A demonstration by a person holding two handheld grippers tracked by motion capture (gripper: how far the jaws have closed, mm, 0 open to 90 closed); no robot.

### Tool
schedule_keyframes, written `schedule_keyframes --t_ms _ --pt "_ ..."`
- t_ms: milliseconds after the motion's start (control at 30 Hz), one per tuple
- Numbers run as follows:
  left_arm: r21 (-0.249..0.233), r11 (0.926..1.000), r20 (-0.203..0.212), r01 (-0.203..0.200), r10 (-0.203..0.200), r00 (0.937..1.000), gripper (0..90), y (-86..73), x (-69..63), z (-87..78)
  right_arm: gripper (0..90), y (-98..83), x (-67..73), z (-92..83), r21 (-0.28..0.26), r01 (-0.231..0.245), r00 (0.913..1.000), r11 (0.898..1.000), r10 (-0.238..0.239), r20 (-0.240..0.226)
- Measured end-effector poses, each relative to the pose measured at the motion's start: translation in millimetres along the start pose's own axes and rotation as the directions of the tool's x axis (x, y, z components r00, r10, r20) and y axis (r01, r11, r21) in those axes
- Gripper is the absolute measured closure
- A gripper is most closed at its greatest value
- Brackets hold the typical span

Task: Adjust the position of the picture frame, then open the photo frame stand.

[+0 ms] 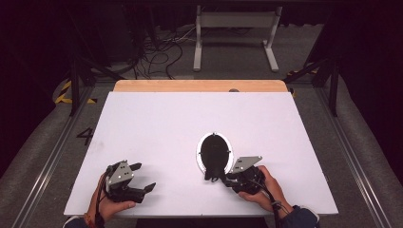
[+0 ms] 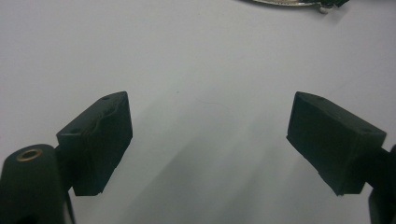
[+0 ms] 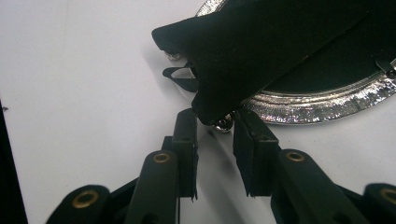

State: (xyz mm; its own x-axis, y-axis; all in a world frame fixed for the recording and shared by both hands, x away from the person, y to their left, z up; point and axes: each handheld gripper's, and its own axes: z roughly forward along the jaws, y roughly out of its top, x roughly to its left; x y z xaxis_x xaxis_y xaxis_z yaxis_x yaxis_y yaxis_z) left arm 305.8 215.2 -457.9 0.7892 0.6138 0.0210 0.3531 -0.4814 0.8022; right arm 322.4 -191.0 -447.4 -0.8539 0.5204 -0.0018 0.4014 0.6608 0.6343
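White table (image 1: 157, 123) noted. Right gripper (image 3: 215, 122), jaws narrowed, not yet pinching the black pouch (image 3: 261, 51) corner on the oval silver-rimmed tray (image 3: 322, 105); cloth could be missed or slip out. Left gripper (image 2: 208, 135) spread, idle.

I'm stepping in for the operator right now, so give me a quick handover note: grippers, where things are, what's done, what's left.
Left gripper: open, empty, resting on the table, apart from the work.
Right gripper: jaws narrow but not pressing, either side of the black pouch corner and a small silver bead.
The pouch lies across the oval silver-rimmed tray, its end hanging over the near rim.
Done: right gripper lined up on the pouch end.
Left: close on it and move the pouch, probably.
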Motion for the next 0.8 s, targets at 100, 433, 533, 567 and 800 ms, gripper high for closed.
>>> schedule_keyframes --t_ms 100,433,533,567,800 --pt "-0.006 1.0000 -0.005 0.004 -0.004 1.0000 15.0 0.3 -0.6 -1.2 71.4 -0.5 -0.1 0.0 -0.004 -0.003 1.0000 1.000 0.003 -0.001" --pt "0.009 0.9999 0.002 0.010 -0.010 0.9999 14.6 -0.1 1.7 2.9 72.5 -2.0 -1.2 -0.7 -0.011 -0.027 0.9996 1.000 0.027 -0.006" --pt "0.015 0.9999 0.002 0.006 -0.006 1.0000 14.6 -0.7 0.4 3.2 72.6 -2.1 -0.1 -0.8 -0.011 -0.024 0.9997 1.000 0.024 0.001" --pt "0.015 0.9999 0.004 0.006 -0.006 1.0000 14.6 -0.4 0.4 3.2 72.7 -2.3 -0.4 -0.8 -0.013 -0.023 0.9997 1.000 0.023 0.001" --pt "0.028 0.9996 0.015 0.009 -0.009 0.9998 14.6 2.5 -1.3 9.2 76.4 -5.4 -1.7 -2.5 -0.052 -0.034 0.9993 0.998 0.033 -0.018"
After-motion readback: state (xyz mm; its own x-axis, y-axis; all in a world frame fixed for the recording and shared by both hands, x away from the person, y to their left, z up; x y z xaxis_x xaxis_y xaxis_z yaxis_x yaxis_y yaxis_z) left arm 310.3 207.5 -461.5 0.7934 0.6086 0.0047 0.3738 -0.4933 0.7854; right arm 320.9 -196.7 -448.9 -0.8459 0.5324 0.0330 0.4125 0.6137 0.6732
